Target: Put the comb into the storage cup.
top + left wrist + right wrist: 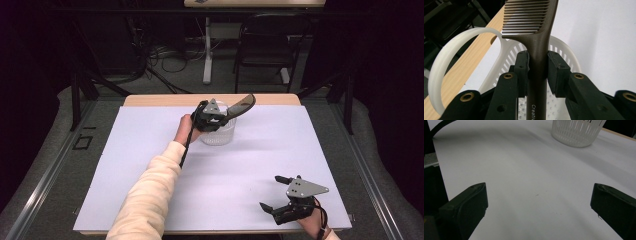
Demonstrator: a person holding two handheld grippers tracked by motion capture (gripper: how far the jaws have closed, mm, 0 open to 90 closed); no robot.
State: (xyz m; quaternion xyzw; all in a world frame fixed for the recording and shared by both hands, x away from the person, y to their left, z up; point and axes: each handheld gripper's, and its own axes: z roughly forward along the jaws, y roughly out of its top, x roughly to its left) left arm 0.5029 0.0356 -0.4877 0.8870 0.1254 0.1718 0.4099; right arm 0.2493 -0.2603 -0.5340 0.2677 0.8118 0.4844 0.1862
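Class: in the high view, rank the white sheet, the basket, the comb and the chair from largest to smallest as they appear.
1. White sheet
2. Chair, though it stands farther off
3. Basket and comb: look alike in size, so unranked; the left tool partly covers both.

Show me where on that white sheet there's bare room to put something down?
Almost everywhere: the broad white sheet is bare left of the cream sleeve, and between the white slotted plastic basket and the open right tongs. It is crowded at the basket, where the left tongs hold a dark brown plastic comb.
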